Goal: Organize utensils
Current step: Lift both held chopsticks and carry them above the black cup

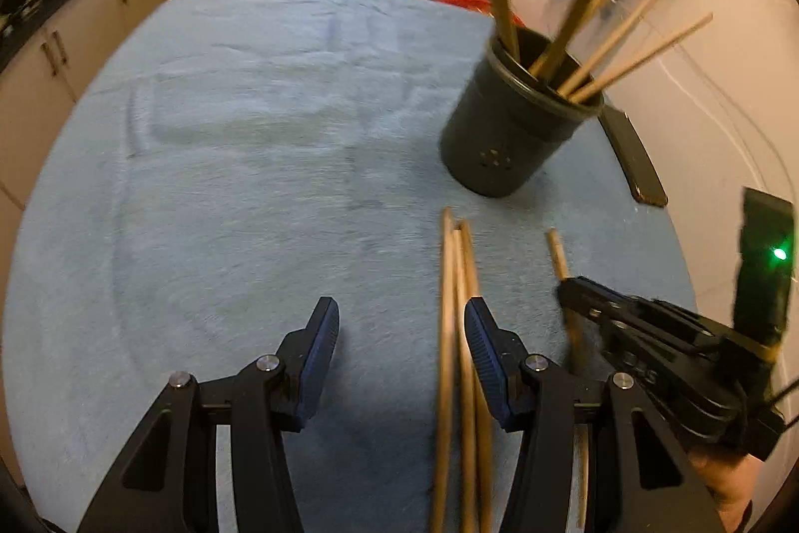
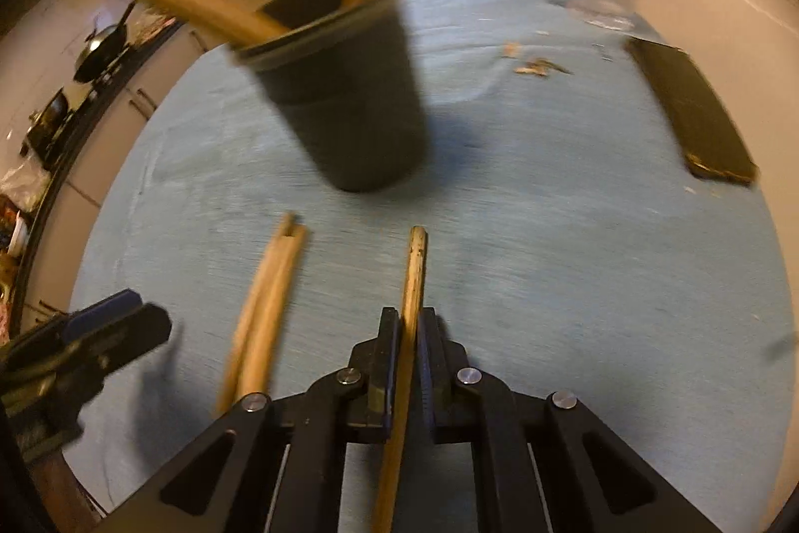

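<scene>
Wooden chopstick [image 2: 415,278] sits pinched between the pads of your right tongs [image 2: 408,323], its tip lying on the blue cloth of the table [image 2: 574,258]. Your left tongs [image 1: 399,328] stand half open over the cloth with nothing between the pads; a bundle of three chopsticks [image 1: 457,283] lies just inside the right-hand pad. Ahead stands the dark holder cup [image 1: 514,133] with several sticks leaning in it. A dark phone [image 2: 694,113] lies near the table's right edge.
</scene>
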A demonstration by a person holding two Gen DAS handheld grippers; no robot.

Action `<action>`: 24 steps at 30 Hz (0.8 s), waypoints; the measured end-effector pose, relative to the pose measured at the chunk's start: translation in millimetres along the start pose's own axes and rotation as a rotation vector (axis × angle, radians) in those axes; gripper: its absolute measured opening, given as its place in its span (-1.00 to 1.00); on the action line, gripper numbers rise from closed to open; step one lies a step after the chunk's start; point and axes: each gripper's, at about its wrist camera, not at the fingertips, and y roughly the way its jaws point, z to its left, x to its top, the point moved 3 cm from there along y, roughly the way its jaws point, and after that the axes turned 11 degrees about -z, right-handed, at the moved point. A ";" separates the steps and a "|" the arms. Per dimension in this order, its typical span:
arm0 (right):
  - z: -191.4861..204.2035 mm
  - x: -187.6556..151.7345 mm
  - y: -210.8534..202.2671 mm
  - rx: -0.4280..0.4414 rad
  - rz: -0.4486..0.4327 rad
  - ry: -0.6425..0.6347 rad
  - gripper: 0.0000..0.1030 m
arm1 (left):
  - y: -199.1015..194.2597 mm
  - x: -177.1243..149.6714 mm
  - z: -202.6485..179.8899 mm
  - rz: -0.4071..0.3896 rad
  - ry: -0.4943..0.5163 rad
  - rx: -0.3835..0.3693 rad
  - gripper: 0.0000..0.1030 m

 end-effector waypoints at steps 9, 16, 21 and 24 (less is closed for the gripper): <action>-29.8 -1.4 -10.7 -0.010 -0.019 0.023 -0.82 | 35.1 5.7 -17.7 0.062 0.063 0.040 -0.20; -28.6 -5.8 -15.4 0.000 -0.029 0.015 -0.82 | 50.2 9.3 -21.1 0.090 0.078 0.064 -0.48; -18.7 -0.5 -8.6 0.018 -0.010 -0.012 -0.78 | 63.8 23.3 -22.8 0.097 0.105 0.106 -0.72; -13.2 8.3 -0.8 0.002 0.012 -0.036 -0.78 | 71.8 32.8 -24.1 0.104 0.131 0.117 -0.72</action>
